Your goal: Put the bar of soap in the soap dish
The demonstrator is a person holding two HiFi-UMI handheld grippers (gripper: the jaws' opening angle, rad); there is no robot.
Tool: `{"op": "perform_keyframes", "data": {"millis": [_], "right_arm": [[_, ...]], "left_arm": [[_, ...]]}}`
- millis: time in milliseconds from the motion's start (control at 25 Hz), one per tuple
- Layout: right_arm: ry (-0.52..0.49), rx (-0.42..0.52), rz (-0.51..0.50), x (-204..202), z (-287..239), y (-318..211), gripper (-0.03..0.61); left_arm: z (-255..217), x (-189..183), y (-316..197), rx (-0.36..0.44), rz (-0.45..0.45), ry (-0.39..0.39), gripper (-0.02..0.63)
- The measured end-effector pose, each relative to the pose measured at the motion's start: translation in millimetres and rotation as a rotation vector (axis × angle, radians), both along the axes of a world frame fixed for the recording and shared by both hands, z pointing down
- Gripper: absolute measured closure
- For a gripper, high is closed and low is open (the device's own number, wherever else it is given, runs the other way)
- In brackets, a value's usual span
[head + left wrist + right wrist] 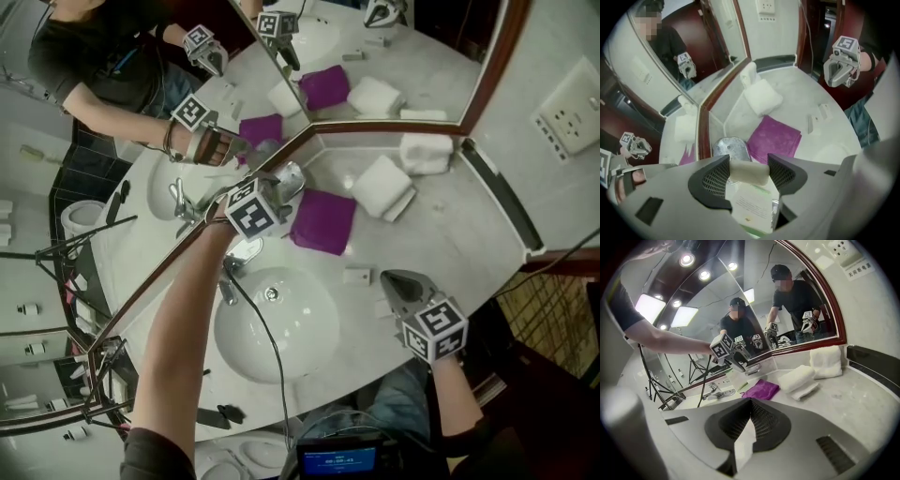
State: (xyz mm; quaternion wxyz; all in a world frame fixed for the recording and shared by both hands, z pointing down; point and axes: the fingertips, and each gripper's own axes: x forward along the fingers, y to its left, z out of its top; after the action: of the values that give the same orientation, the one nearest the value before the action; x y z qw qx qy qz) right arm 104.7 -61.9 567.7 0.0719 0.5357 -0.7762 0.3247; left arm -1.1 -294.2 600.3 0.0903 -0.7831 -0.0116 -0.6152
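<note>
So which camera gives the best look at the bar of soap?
The left gripper view: the bar of soap sits large and close, clamped between the left tool's jaws. In the head view that tool itself hides the soap; in the right gripper view it is too small to pick out.

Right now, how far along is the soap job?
Done: the soap is picked up, clamped between the left gripper's jaws. In hand: it hangs just short of the metal dish, and the part of the dish in view looks empty. Left: bring the soap over the dish, lower it and let go. The right gripper is shut, off to the side.
</note>
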Motion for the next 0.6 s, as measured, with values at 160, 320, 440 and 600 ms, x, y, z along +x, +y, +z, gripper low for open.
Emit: {"op": "perform_keyframes", "data": {"millis": [160, 320, 440, 600], "right_arm": [[0.026, 0.007, -0.01, -6, -9, 3, 0.572], [0.056, 0.002, -0.013, -13, -17, 6, 0.572], [0.075, -0.002, -0.008, -15, -24, 8, 0.572], [0.119, -0.005, 0.009, -5, -31, 8, 0.572]], "left_arm": [[-43, 10, 11, 0.004, -0.118, 0.196, 0.365], [-92, 19, 28, -0.014, -0.262, 0.466, 0.365], [-114, 11, 38, -0.001, -0.355, 0.62, 0.365], [-135, 1, 59, 0.036, -0.42, 0.75, 0.365]]}}
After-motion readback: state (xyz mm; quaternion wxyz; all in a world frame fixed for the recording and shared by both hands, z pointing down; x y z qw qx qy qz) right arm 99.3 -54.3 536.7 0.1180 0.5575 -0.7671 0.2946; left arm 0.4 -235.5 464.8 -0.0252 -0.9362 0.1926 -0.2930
